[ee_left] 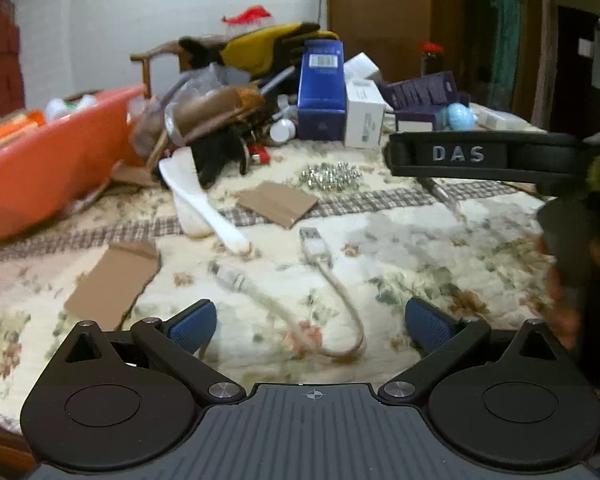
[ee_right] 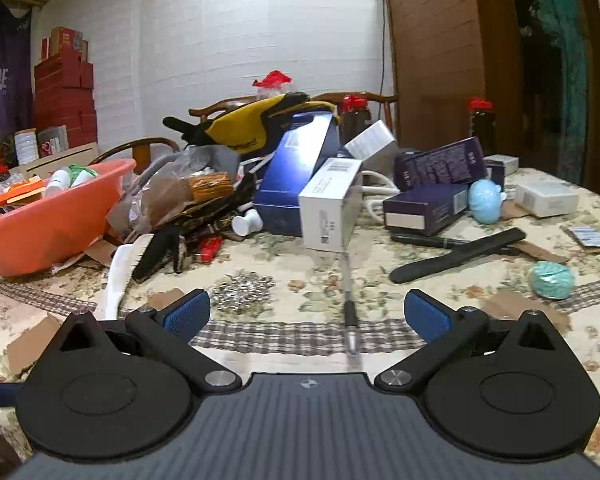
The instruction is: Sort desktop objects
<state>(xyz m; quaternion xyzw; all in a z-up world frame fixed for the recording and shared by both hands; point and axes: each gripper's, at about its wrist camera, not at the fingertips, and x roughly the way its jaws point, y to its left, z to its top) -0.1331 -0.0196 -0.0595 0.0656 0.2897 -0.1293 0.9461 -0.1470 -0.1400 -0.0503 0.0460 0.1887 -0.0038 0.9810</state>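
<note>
- Your left gripper (ee_left: 310, 326) hovers low over the table (ee_left: 420, 248), fingers spread wide, nothing between them. The cable (ee_left: 332, 280) lies looped right ahead of the gap, both plugs pointing away from you. Looks lined up for a pick there.
- Your right gripper (ee_right: 307, 312) is also spread and empty. A pen (ee_right: 350, 312) lies lengthwise in its gap, on the cloth, untouched.
- The orange basin (ee_right: 60, 216) sits at the left, already holding bottles and packets. Probably the drop spot, so both grippers are working the loose stuff in the open middle.
- In the way: cardboard scraps (ee_left: 112, 284) just left of the cable, a white brush (ee_left: 204, 208) beyond it, and a pile of small metal bits (ee_right: 242, 292) near the pen.
- Behind: blue box (ee_right: 296, 176), white box (ee_right: 332, 204), purple boxes (ee_right: 428, 208) and a heap of bags. Dense, so leave it for later.
- In the left view the right gripper crosses close on the right. Mind a clash if both go centre.
- The cable is limp, so expect it to trail.
</note>
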